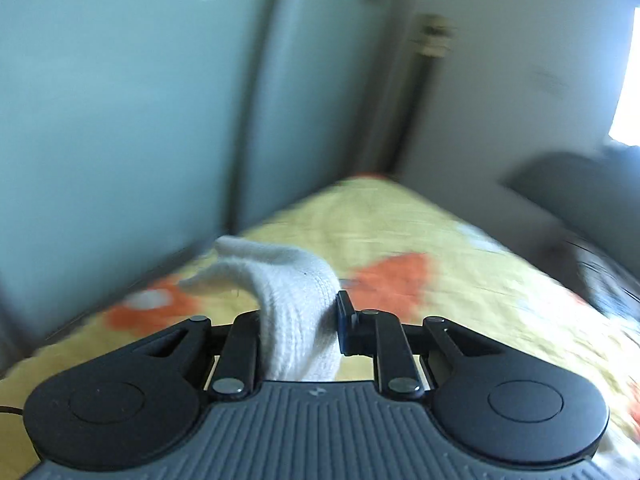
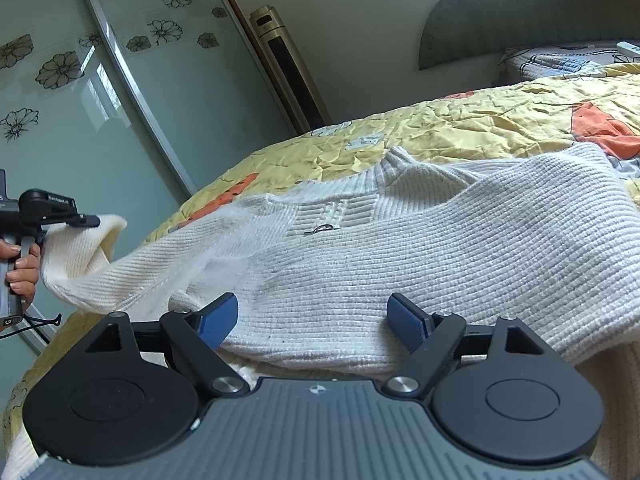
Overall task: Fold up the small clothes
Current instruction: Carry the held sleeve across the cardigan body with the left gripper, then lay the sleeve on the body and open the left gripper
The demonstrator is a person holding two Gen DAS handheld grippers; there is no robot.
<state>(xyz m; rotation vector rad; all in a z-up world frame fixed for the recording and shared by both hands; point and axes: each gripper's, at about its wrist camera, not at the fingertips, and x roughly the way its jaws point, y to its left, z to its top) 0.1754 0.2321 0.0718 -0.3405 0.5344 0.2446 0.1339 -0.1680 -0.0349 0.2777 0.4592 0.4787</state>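
A white ribbed knit sweater [image 2: 400, 248] lies spread on the yellow and orange bedspread [image 2: 500, 120], collar toward the far side. My left gripper [image 1: 298, 320] is shut on the sweater's sleeve cuff [image 1: 292, 300], which bunches between its fingers. It also shows in the right wrist view [image 2: 76, 220], at the far left, holding the sleeve [image 2: 80, 264] lifted off the bed edge. My right gripper [image 2: 312, 320] is open, its blue pads [image 2: 218, 320] resting just above the sweater's near hem, with nothing held.
Sliding glass wardrobe doors [image 2: 100, 100] with flower prints run along the left of the bed. A tall gold tower appliance [image 2: 288, 68] stands in the corner. A dark headboard [image 2: 520, 20] and a pillow [image 2: 560, 60] lie at the far right.
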